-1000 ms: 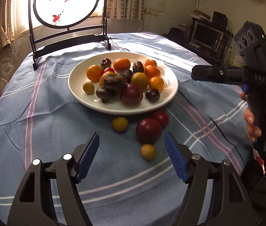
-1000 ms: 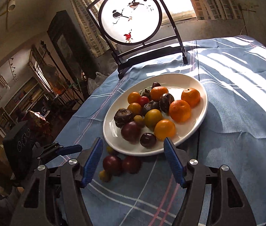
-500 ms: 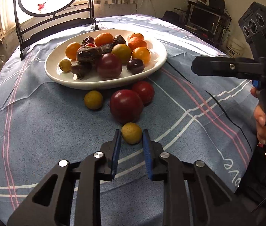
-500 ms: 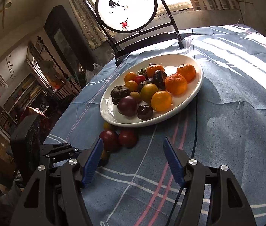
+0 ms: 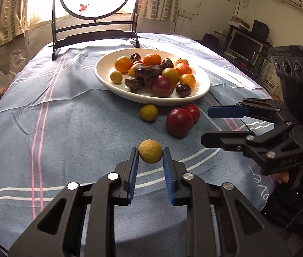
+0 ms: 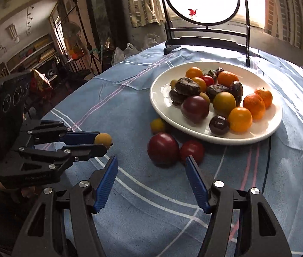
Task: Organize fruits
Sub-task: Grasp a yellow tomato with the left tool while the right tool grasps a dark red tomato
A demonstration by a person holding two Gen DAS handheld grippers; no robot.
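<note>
Blue-padded, the left gripper [image 5: 150, 157] is clamped on a small yellow fruit [image 5: 150, 154], held just above the blue striped tablecloth [image 5: 65, 128]. Beyond it, 3 loose fruits lie on the cloth near the white plate [image 5: 202, 90]: a small yellow-green one [image 5: 148, 112], a large dark red one [image 5: 179, 122] and a smaller red one [image 5: 193, 111] touching it. The plate is heaped with orange, yellow and dark fruits. Farther right, the right gripper [image 6: 151, 171] stands with its jaws apart, nothing between them, near the 2 red fruits.
</note>
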